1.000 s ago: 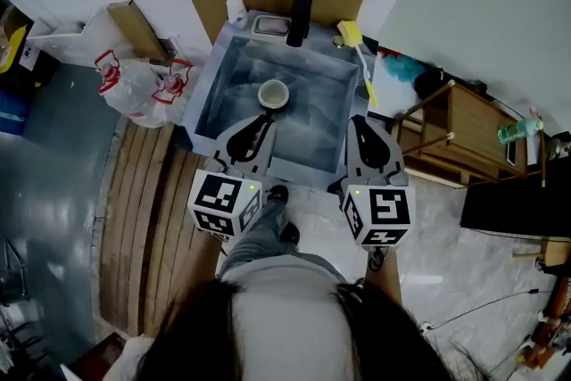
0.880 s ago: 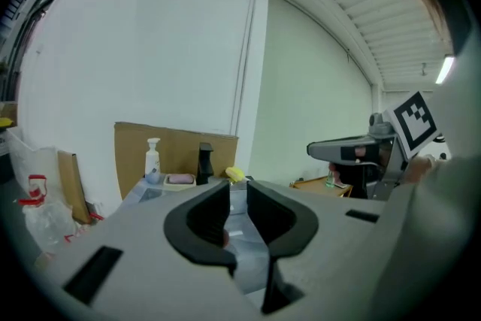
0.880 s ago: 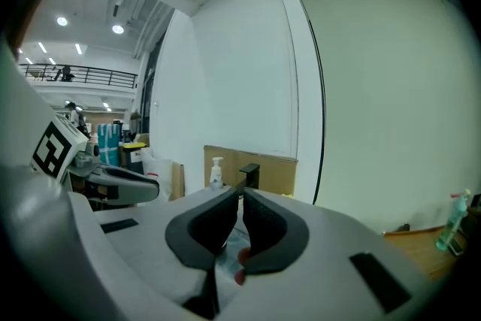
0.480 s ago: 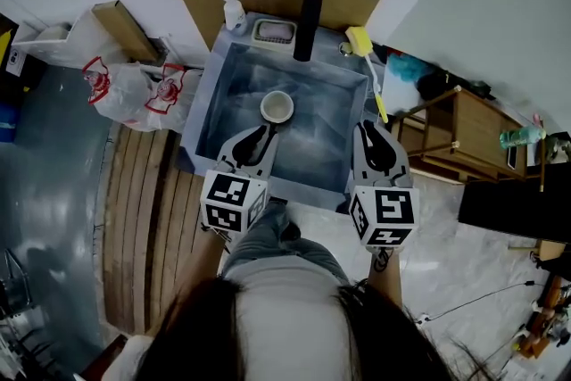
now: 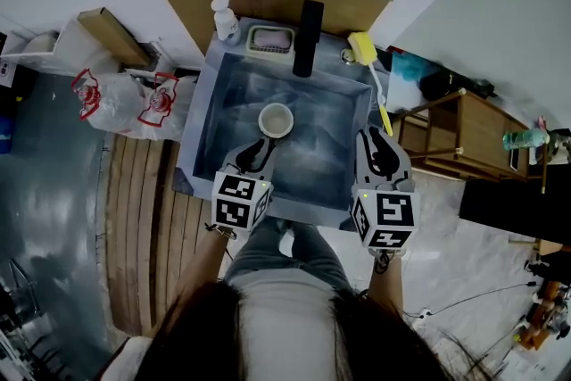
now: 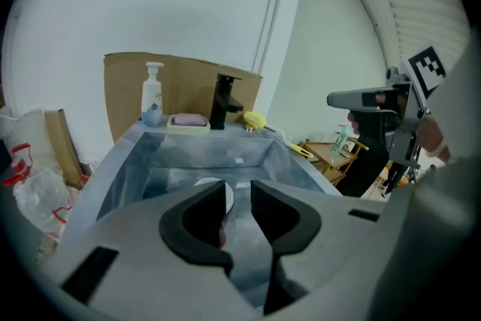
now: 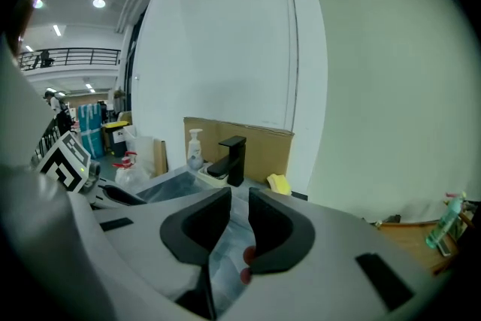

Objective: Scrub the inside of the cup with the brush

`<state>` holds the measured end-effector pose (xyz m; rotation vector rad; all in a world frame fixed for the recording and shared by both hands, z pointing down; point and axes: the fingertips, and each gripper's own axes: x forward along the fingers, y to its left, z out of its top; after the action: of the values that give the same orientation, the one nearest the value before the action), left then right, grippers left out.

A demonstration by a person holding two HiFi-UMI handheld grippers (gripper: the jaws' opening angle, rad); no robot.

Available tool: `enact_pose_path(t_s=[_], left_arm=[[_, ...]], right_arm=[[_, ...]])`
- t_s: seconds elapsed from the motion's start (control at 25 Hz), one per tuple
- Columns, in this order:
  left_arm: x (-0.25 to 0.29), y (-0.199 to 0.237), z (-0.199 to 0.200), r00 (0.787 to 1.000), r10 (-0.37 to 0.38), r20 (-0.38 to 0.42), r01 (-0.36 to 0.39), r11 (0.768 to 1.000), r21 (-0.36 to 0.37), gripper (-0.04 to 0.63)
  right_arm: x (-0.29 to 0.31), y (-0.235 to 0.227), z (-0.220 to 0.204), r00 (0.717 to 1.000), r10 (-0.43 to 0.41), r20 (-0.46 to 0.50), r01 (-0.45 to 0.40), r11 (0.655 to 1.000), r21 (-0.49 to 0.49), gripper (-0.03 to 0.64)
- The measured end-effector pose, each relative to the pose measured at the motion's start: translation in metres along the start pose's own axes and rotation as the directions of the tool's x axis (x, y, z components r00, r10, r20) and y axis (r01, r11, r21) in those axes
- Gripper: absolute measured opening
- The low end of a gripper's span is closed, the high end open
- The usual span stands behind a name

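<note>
Overhead view of a person standing at a grey sink [image 5: 207, 107]. A pale cup [image 5: 276, 120] stands upright, mouth up, near the middle of the sink floor. The left claw [image 5: 260, 146] hangs just short of the cup and points at it. Its jaws are opening with nothing between them. A yellow brush [image 5: 363, 49] lies along the sink's right rim, head at the far corner, handle running back toward the person. The right claw [image 5: 381, 144] sits just behind the handle's near end, jaws also opening and empty. The right claw is nearer the brush and the left is nearer the cup, so each likely needs only a short forward reach.
</note>
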<state>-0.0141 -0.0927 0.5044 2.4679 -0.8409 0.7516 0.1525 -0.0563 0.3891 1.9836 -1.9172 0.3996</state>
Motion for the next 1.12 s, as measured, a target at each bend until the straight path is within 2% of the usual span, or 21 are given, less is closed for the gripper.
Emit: enact_pose_path(t_s=[0.32,0.48,0.76,1.12], left_arm=[[0.032,0.014,-0.029,0.990,0.025,-0.138,-0.032,0.998,-0.049,0.121],[0.047,0.021,-0.041,0.982,0.045,-0.183,-0.058,0.996,-0.062,0.122],[0.068,0.032,-0.060,0.961,0.066,-0.270,-0.085,0.994,-0.061,0.127],[0.089,0.031,-0.090,0.931,0.040,-0.363,-0.082,0.991,-0.102,0.137]], right_arm=[[0.035,-0.027,-0.020,0.998,0.015,-0.059,-0.016,1.000,-0.007,0.100],[0.050,-0.041,-0.030,0.996,0.025,-0.080,-0.027,0.999,-0.021,0.106],[0.071,-0.061,-0.052,0.992,0.029,-0.120,-0.034,0.999,-0.040,0.123],[0.096,-0.086,-0.075,0.986,-0.005,-0.166,-0.006,0.998,-0.069,0.135]])
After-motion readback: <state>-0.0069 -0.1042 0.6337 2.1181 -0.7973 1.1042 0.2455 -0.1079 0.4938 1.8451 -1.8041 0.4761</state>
